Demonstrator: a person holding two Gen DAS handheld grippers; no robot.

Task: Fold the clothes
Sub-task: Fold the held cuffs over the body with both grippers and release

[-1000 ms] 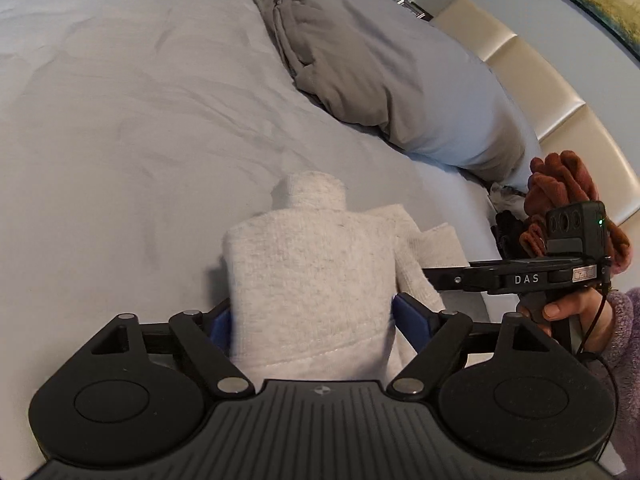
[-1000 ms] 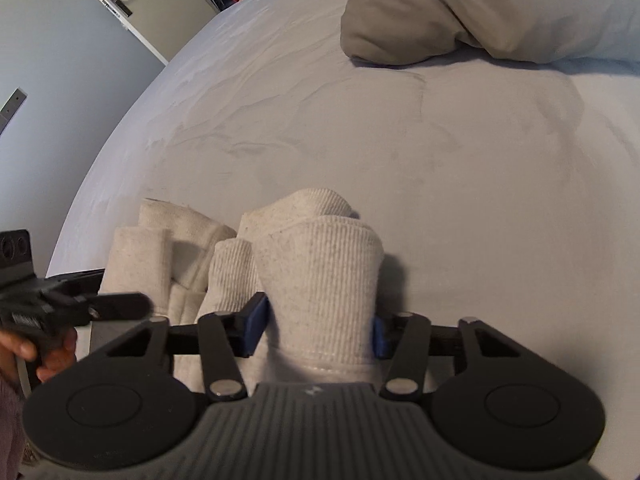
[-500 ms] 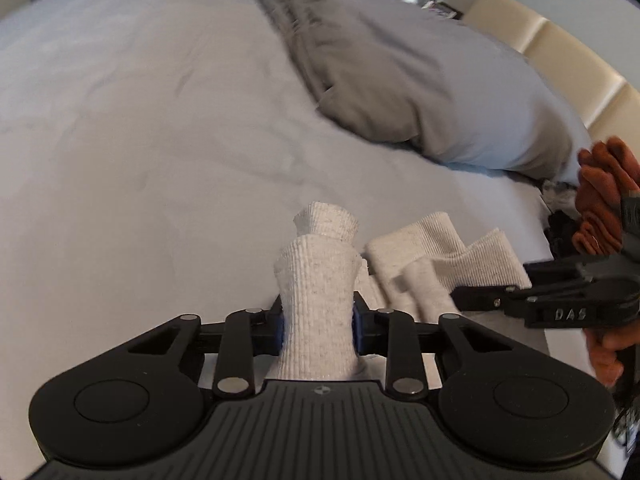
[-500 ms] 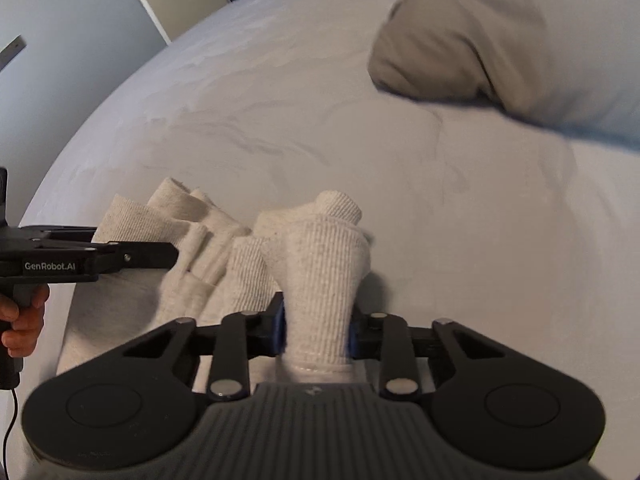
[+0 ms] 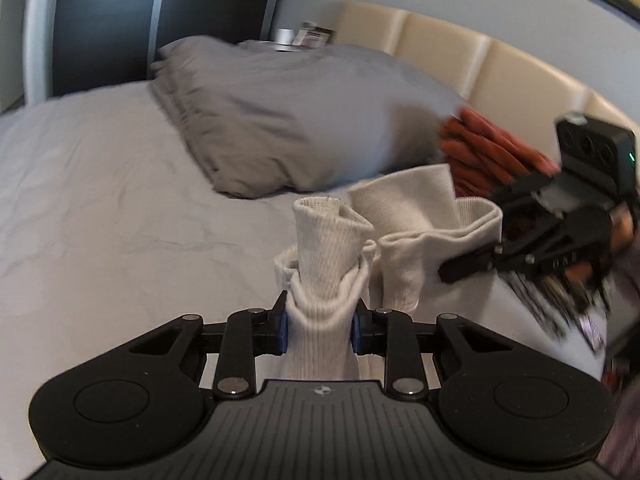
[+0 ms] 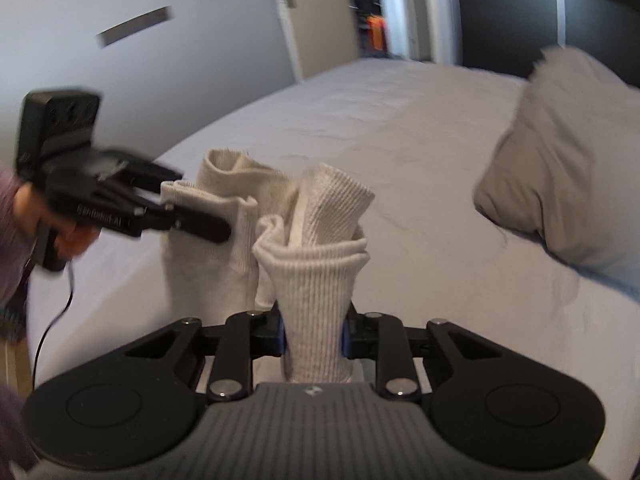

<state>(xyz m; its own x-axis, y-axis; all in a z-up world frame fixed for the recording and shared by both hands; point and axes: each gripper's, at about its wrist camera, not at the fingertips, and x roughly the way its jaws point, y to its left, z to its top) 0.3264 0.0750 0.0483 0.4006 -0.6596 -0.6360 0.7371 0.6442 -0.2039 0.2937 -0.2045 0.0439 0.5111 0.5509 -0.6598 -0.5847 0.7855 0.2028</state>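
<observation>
Both grippers now hold the cream knit garment point(image 5: 320, 264) up off the grey bed point(image 5: 100, 200), near the pillow point(image 5: 280, 120). Left gripper point(image 5: 320, 328) and right gripper point(image 6: 314, 338) each pinch a bunched edge, jaws having just closed in.

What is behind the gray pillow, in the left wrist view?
Behind the gray pillow are a cream padded headboard and a nightstand with blurred items. The pillow covers everything lower.

A cream ribbed-knit garment point(image 5: 324, 280) hangs bunched above the bed, pinched at two spots.
</observation>
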